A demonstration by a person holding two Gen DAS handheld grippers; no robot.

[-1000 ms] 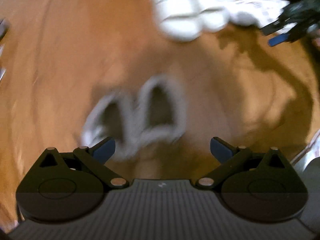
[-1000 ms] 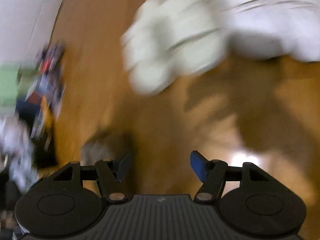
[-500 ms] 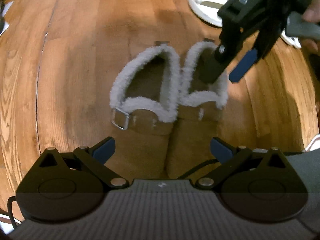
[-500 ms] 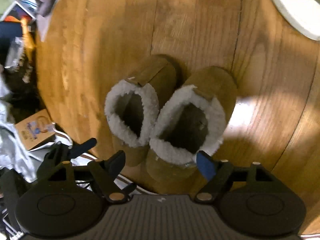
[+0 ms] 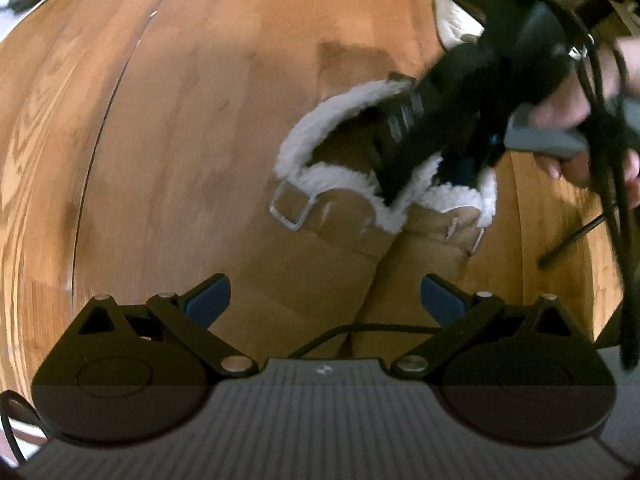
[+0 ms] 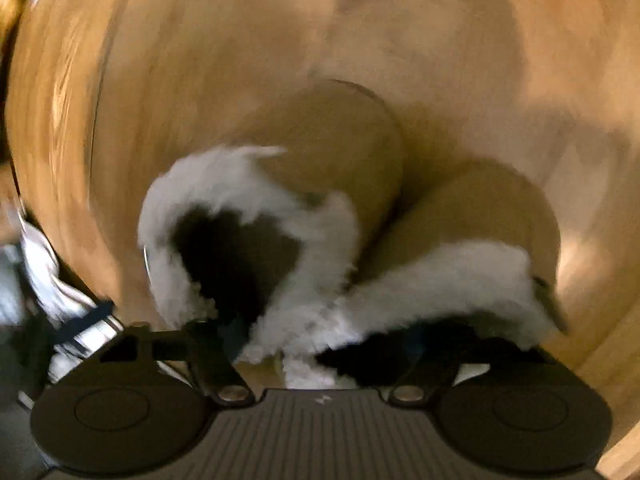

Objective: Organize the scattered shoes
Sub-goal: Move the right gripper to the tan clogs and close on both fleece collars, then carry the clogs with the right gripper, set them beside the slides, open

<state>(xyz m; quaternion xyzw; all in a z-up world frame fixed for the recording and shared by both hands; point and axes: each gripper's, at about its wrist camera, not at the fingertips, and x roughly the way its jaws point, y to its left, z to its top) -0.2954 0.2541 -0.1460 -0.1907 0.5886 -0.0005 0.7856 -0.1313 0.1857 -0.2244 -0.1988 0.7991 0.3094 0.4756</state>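
The right gripper has dropped into the slippers, its jaws closing on their touching fleece collars; the left gripper is hovering at six o'clock, fingers spread.

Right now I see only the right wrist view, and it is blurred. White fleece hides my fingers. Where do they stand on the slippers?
Observer: In the left wrist view, the right gripper has one finger inside each of the pair of slippers. Its jaws have just been closing, with the two inner fleece walls between them.
Operator: And the left gripper?
Observer: The left gripper is open and holds nothing; the slipper toes lie under it.
Operator: Is there any fastening?
Observer: Yes, a metal buckle on one slipper's outer side.
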